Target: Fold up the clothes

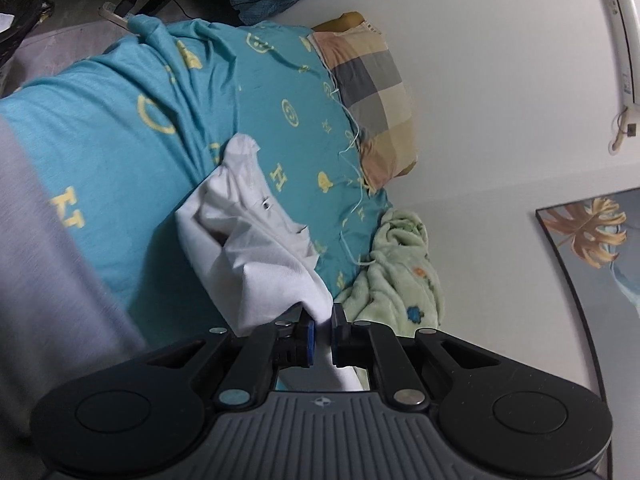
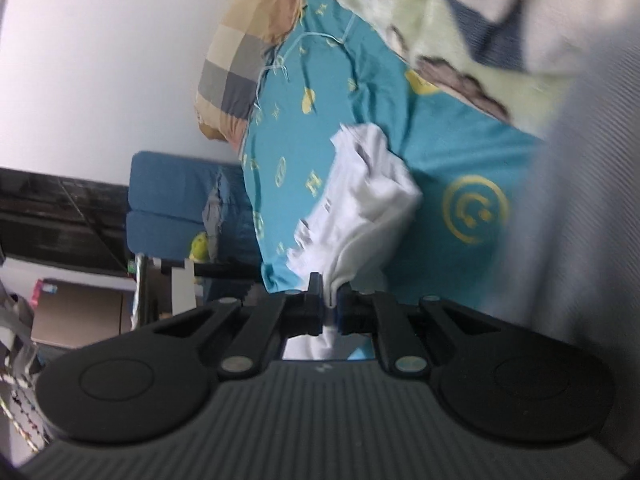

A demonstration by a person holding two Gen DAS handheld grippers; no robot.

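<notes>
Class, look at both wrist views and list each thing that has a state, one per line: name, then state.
left gripper: shut on the white garment
right gripper: shut on the white garment
white garment: bunched, unfolded, hanging from both grippers over the bedsheet
teal bedsheet: spread, wrinkled
checked pillow: lying at the bed's end by the wall
green blanket: crumpled in a heap

Here's the left gripper [image 1: 323, 326]: black linkage arms on silver pivot pins, blue pads lining its fingers [image 1: 309, 334], two round black discs flanking a ribbed grey housing with a small crosshair mark. The right gripper [image 2: 330, 300] has the same black arms, silver pins and ribbed grey body, somewhat blurred.
</notes>
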